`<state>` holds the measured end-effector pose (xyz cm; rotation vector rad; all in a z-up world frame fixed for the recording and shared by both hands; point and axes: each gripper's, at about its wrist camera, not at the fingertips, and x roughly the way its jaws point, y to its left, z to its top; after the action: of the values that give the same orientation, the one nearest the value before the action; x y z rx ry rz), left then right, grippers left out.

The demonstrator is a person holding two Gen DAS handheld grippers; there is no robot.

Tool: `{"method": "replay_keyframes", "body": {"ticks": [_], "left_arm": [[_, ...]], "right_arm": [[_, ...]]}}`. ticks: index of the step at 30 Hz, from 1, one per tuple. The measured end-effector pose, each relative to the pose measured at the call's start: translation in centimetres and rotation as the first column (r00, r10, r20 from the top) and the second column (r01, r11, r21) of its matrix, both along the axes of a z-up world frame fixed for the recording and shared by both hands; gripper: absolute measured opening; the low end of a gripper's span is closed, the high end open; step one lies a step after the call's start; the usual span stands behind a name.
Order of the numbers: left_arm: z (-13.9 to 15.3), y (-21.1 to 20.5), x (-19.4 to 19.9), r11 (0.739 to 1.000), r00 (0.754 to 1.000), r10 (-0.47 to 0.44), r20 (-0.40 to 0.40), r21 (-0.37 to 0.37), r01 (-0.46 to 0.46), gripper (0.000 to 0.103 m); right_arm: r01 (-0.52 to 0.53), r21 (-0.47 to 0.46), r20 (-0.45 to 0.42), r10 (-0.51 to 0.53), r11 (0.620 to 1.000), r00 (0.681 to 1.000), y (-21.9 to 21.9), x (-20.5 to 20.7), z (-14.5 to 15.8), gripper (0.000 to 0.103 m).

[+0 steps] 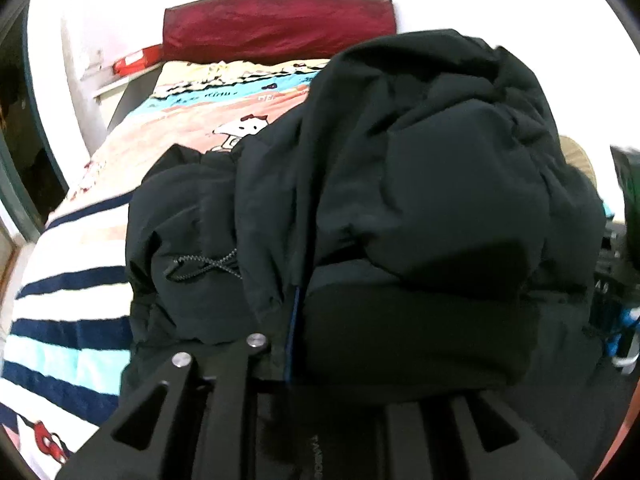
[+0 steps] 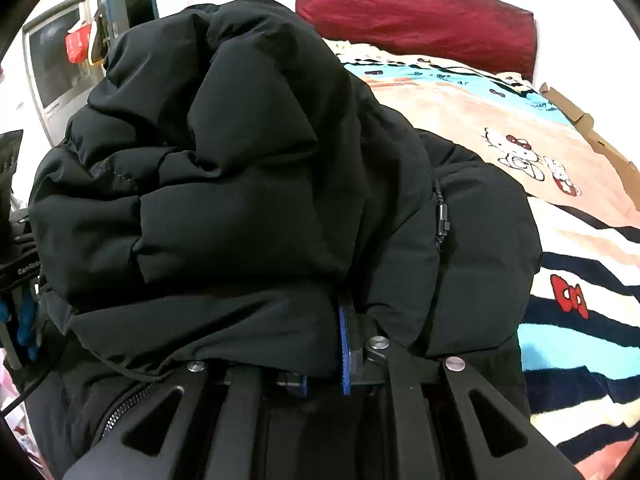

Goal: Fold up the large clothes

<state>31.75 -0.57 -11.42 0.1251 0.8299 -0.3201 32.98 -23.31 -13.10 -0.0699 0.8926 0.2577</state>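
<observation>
Bunching over both grippers: black padded jacket (image 1: pixel 400 208), bulky, soft, probably slippery; left gripper (image 1: pixel 292 344) and right gripper (image 2: pixel 346 344) jaws each pinched its folds; hem at 6 o'clock judged best hold.

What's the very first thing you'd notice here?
A big puffy black jacket, bunched up right in front of both cameras, fills the middle. Under it lies a bright cartoon-cat blanket with navy stripes, and a dark red pillow sits at the bed's far end.
</observation>
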Motion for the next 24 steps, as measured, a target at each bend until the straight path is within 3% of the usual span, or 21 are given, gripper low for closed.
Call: {"method": "replay_keyframes", "body": {"ticks": [3,7,8,11,19,23,24], "left_arm": [[0.1,-0.3,-0.5,0.999,1.000,-0.023,0.009,0.026,0.023,0.022],[0.5,0.8,-1.4,1.000,0.999,-0.026,0.037,0.014,0.025,0.061],[0.3,1.2,-1.4,0.999,0.999,-0.027,0.031,0.018,0.027,0.063],[-0.4,2.4,-1.7,0.999,1.000,-0.011,-0.009,0.031,0.012,0.063],[0.6,5.0,-4.4,0.999,0.998,0.022,-0.060,-0.039,-0.024,0.063],[1.7,5.8,-5.8,0.998,0.997,0.042,-0.065,-0.047,-0.045,0.063],[2.1,6.0,-6.3,0.997,0.997,0.047,-0.065,-0.054,-0.051,0.063]], "right_arm": [[0.005,-0.015,-0.002,-0.005,1.000,1.000,0.0,0.1,0.3,0.014],[0.017,-0.017,0.017,-0.017,1.000,1.000,0.0,-0.3,0.7,0.015],[0.019,-0.018,0.020,-0.019,1.000,1.000,0.1,-0.4,0.7,0.015],[0.015,-0.037,0.018,-0.014,0.999,1.000,0.3,-0.6,0.5,0.016],[0.007,-0.075,0.032,-0.005,0.997,0.999,0.9,-1.4,0.8,0.020],[0.009,-0.074,0.024,-0.007,0.997,1.000,0.5,-3.2,1.1,0.051],[0.013,-0.065,0.020,-0.012,0.998,1.000,0.3,-3.7,1.2,0.051]]}}
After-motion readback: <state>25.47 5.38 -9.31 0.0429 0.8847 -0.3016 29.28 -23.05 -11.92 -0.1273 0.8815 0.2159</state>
